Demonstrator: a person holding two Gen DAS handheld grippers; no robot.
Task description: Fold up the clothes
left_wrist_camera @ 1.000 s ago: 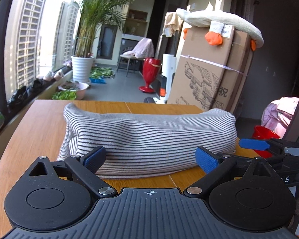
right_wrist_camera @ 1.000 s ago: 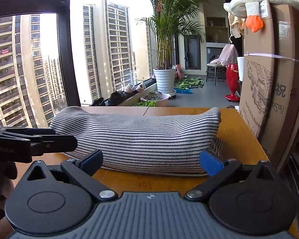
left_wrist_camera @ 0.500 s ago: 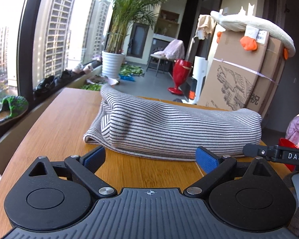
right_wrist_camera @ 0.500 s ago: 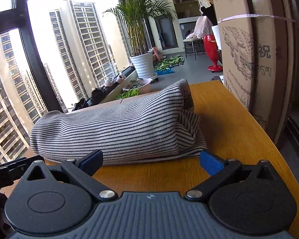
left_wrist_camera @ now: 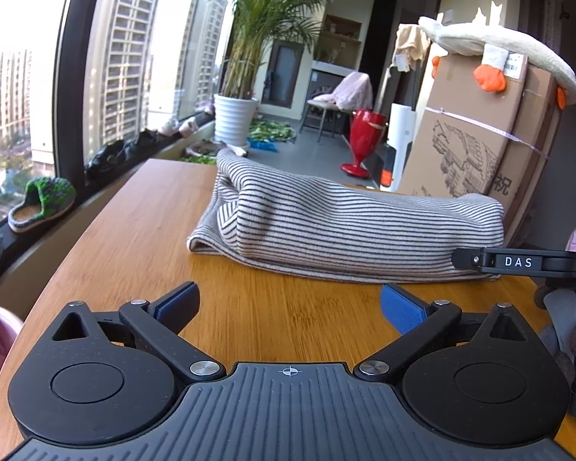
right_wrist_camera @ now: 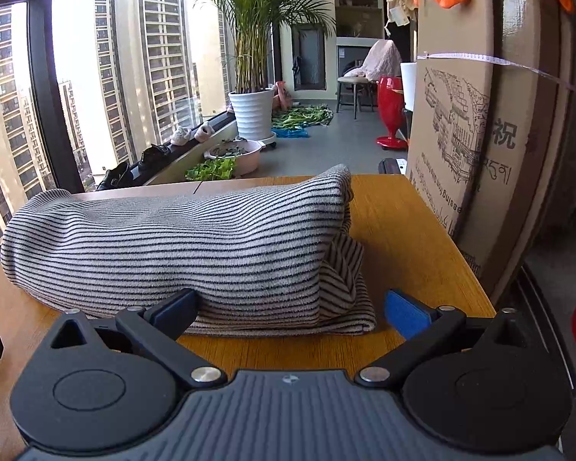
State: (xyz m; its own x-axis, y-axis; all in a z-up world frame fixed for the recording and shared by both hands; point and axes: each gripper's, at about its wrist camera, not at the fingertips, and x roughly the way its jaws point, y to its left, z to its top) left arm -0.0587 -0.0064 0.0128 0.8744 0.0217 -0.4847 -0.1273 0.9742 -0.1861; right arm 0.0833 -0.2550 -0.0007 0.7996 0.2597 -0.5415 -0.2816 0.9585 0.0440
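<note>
Striped knit garment (left_wrist_camera: 349, 226), folded on wooden table (left_wrist_camera: 142, 223): soft, light (likely slumps); grasp its layered corner. Left gripper (left_wrist_camera: 290, 303), right gripper (right_wrist_camera: 292, 307) near garment, jaws spread, empty.

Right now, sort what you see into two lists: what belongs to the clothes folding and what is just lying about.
Belongs to the job:
striped garment, folded on the wooden table
left gripper, open
right gripper, open

Just lying about:
cardboard box beside the table
plush toy on the box
potted palm
red vase
slipper on the sill
</note>
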